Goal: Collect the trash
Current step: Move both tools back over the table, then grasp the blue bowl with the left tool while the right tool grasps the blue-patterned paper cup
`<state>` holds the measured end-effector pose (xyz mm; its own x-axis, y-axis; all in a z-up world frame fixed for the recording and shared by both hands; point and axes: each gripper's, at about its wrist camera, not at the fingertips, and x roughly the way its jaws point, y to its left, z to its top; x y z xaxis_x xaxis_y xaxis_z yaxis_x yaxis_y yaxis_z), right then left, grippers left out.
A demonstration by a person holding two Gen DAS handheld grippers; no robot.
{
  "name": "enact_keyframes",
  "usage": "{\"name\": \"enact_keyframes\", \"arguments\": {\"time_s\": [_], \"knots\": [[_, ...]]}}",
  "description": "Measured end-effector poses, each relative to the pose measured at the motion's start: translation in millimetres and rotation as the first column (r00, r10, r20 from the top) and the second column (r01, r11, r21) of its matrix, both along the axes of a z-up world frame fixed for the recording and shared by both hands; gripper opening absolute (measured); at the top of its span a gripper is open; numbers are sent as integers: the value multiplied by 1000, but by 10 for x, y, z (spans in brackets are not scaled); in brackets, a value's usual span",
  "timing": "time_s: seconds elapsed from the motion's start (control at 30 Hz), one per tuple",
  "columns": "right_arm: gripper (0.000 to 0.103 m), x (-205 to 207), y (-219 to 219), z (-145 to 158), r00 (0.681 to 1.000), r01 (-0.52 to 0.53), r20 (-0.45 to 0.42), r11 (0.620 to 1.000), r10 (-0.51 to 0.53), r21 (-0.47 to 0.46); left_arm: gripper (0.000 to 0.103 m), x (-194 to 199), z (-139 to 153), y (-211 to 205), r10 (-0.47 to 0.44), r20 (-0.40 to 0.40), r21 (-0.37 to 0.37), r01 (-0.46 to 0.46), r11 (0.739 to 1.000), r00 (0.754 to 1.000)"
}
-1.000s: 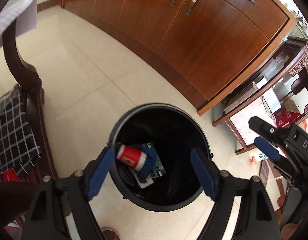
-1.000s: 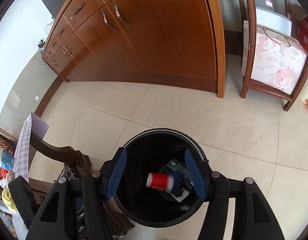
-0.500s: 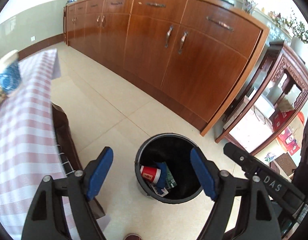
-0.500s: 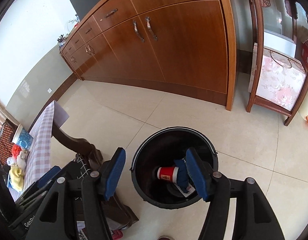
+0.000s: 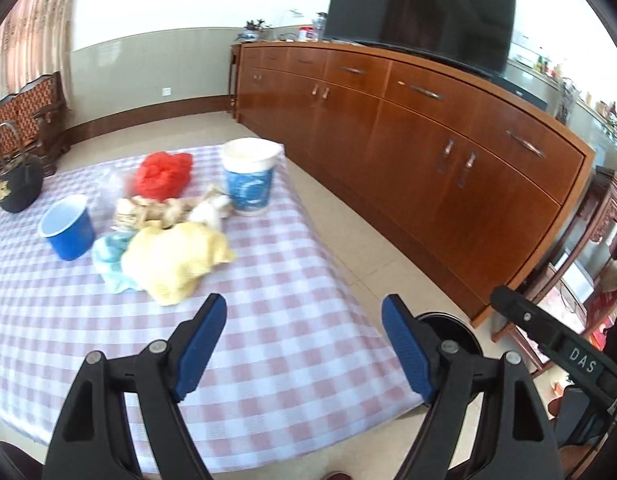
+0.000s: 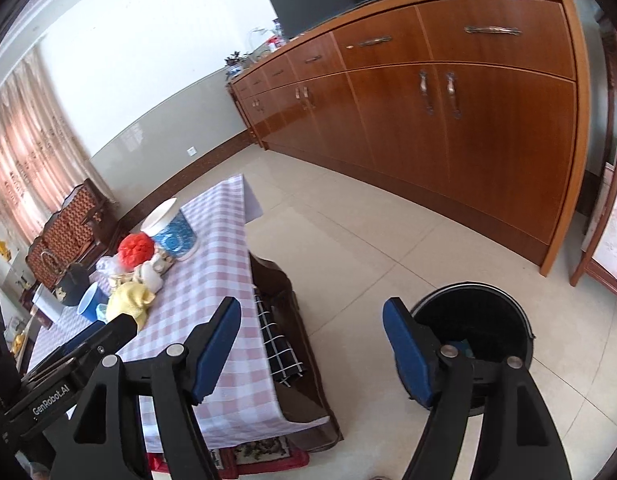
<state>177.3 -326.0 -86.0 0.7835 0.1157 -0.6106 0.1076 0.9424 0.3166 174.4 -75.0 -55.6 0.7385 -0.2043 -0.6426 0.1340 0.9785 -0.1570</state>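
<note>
Long wooden sideboard (image 5: 428, 128); beige tiled floor (image 6: 348, 248); white wall (image 6: 148, 60)

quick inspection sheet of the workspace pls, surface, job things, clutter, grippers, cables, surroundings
surface: table with pink checked cloth, near half bare.
job's things: black trash bin on the floor beside the table; yellow crumpled wrapper, red crumpled bag, pale scraps, blue cup and white-and-blue tub clustered on the cloth.
clutter: black handbag at the table's far edge.
grippers: left gripper open, empty, over the cloth; right gripper empty, its jaws have just been opening.
cables: nothing seen.
surroundings: wooden sideboard, dark screen on it, tiled floor.
</note>
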Motion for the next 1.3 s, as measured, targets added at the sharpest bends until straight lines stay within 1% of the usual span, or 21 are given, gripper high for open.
{"name": "enact_keyframes", "arguments": {"time_s": [0.1, 0.23, 0.4, 0.53, 0.73, 0.93, 1.1, 1.3], "knots": [[76, 107, 356, 49, 997, -71, 8, 997, 71, -7, 81, -11, -20, 387, 80, 2, 4, -80, 997, 997], [76, 196, 756, 86, 989, -145, 17, 989, 146, -18, 81, -50, -52, 873, 172, 10, 7, -172, 985, 985], [77, 292, 1174, 96, 975, -223, 14, 975, 223, -27, 81, -119, -89, 1312, 254, 6, -5, -254, 967, 967], [77, 363, 1417, 73, 964, -265, 5, 964, 265, -34, 81, -120, -170, 1540, 298, -3, -6, -298, 954, 954], [79, 453, 1635, 33, 953, -303, -3, 952, 303, -41, 81, -111, -227, 1708, 327, -20, -15, -327, 945, 945], [80, 524, 1734, 1, 950, -311, -14, 950, 311, -36, 81, -114, -219, 1739, 327, -8, -21, -327, 945, 945], [81, 561, 1800, -29, 948, -319, -8, 947, 319, -30, 81, -15, -275, 1715, 316, -28, 1, -316, 949, 948], [82, 751, 1837, -95, 943, -333, -20, 943, 332, -14, 81, 96, -314, 1703, 326, -31, 16, -326, 945, 945]]}}
